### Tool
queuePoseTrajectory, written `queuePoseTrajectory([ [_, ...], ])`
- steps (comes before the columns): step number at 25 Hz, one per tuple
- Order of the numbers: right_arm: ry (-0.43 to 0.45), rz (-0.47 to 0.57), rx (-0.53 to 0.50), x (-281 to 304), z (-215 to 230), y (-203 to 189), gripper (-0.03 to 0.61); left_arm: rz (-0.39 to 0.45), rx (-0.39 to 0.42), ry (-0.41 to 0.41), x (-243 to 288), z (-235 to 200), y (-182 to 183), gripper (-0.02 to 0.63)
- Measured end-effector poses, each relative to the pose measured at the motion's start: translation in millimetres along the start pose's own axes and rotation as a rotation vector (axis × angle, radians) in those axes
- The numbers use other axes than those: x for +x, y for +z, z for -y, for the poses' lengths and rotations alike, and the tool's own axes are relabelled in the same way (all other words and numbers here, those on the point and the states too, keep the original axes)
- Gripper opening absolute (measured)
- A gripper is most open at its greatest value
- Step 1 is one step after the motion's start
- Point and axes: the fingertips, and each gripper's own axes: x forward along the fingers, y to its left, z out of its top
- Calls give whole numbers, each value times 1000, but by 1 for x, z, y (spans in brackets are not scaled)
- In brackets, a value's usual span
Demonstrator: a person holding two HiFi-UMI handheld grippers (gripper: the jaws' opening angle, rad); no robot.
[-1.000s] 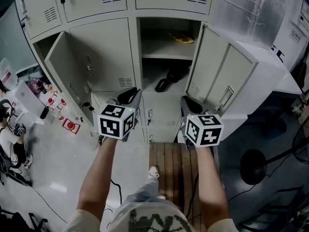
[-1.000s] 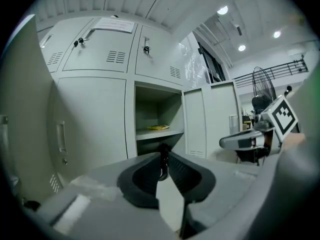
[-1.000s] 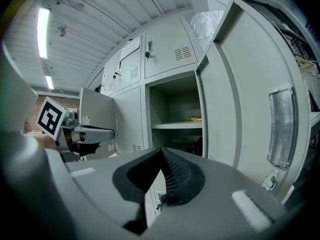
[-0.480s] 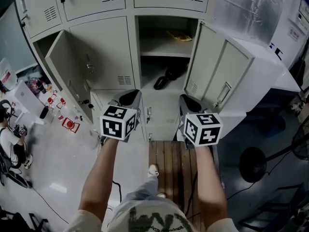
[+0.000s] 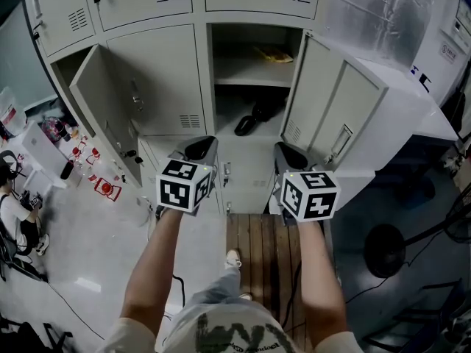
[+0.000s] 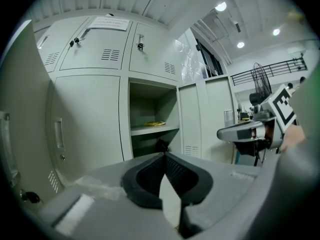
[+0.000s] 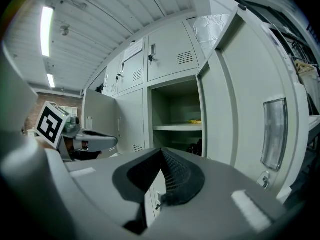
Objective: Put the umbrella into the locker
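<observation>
Head view: umbrella (image 5: 254,118) slants lower-left to upper-right inside locker (image 5: 249,75).

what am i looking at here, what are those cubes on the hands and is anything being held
There is no robot here. A person holds a hand-held grasping tool in each hand. The head view comes from a camera on the person's head, looking down at the left tool and the right tool. Each patterned cube is part of its tool. The other two pictures come from cameras riding on the tools, looking along their jaws. Both tools are shut and hold nothing. Ahead stands an open locker. A yellow item lies on its shelf, and below the shelf is a dark thing, probably the umbrella.
</observation>
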Motion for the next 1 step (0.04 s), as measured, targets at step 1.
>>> queuePoseTrajectory([
  [1, 0, 2, 0, 0, 0, 1, -5, 0, 1, -1, 0, 0, 0, 6],
])
